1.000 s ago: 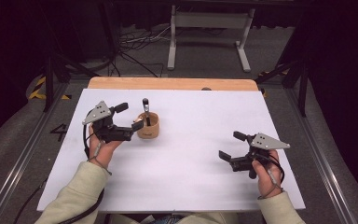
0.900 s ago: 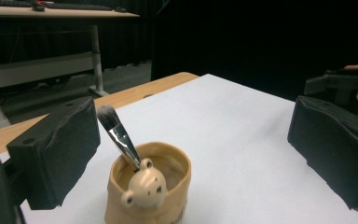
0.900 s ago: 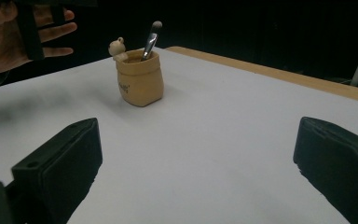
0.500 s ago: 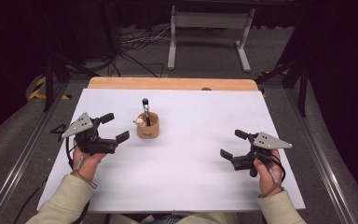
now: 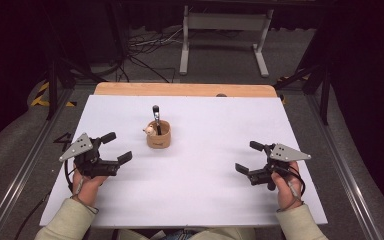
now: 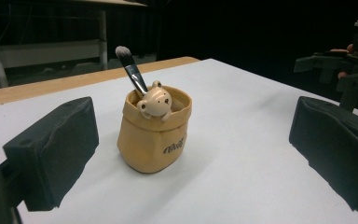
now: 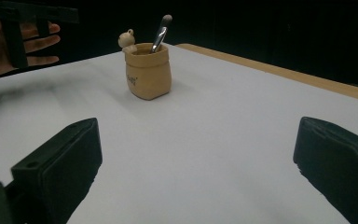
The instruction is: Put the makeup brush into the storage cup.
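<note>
In the high view, a white table (image 5: 190, 200) is lying under both hands. A small tan pot (image 5: 158, 135) is standing a little left of the middle, toward the far half of the table, with a brush (image 5: 156, 116) sticking up out of it and a small animal figure (image 5: 150, 131) sitting at its left rim. The left gripper (image 5: 116, 148) is hovering near the left edge, its jaws gaping wide and holding nothing, pointing toward the pot but well apart from it. The right gripper (image 5: 250, 156) is sitting near the right edge, closer to the person, its jaws also spread wide and empty, far from the pot.

In the left gripper view, the pot (image 6: 154, 135) is standing upright between the two black jaws, farther off, touching neither. The brush (image 6: 131, 71) is leaning to the left inside it, bristle end up, and the figure (image 6: 154, 101) is peeking over the near rim. The right gripper (image 6: 335, 70) is showing at the far right.

In the right gripper view, the pot (image 7: 148, 72) is standing well ahead, left of centre, with the brush (image 7: 161, 31) leaning right and the figure (image 7: 127, 40) on its left rim. The jaws are standing wide at both lower corners, with bare table (image 7: 205, 140) between them. The left gripper (image 7: 14, 28) and its hand are showing at the far upper left.
</note>
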Tool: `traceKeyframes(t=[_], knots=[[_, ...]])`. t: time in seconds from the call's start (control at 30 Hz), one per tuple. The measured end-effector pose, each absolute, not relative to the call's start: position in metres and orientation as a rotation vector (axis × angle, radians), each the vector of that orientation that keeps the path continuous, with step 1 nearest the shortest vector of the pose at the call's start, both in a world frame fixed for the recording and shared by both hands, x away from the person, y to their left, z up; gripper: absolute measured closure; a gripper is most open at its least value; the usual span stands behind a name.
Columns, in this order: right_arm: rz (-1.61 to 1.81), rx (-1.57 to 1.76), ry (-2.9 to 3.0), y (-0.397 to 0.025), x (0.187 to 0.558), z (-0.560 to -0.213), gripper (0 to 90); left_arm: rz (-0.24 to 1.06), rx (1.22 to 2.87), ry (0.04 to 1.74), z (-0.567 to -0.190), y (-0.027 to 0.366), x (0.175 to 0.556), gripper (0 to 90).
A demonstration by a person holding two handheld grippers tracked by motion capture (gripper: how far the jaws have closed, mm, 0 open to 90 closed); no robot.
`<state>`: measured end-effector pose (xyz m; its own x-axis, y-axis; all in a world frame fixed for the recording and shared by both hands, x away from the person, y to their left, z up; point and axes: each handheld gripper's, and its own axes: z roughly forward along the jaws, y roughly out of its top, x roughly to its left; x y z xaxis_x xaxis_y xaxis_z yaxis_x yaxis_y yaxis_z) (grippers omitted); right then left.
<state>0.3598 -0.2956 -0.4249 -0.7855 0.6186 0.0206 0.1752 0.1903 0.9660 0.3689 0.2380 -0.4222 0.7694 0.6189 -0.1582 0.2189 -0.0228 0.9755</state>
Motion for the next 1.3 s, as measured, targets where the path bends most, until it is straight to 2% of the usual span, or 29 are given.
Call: traceKeyframes(t=[0.53, 1.3], knots=[[1.629, 0.746, 2.12, -0.297, 0.358, -0.441, 1.1, 0.419, 1.637, 0.653, -0.441, 0.236, 0.357, 1.1], [1.68, 0.794, 2.094, -0.301, 0.356, -0.453, 1.2, 0.398, 1.698, 0.7, -0.452, 0.233, 0.35, 0.4]])
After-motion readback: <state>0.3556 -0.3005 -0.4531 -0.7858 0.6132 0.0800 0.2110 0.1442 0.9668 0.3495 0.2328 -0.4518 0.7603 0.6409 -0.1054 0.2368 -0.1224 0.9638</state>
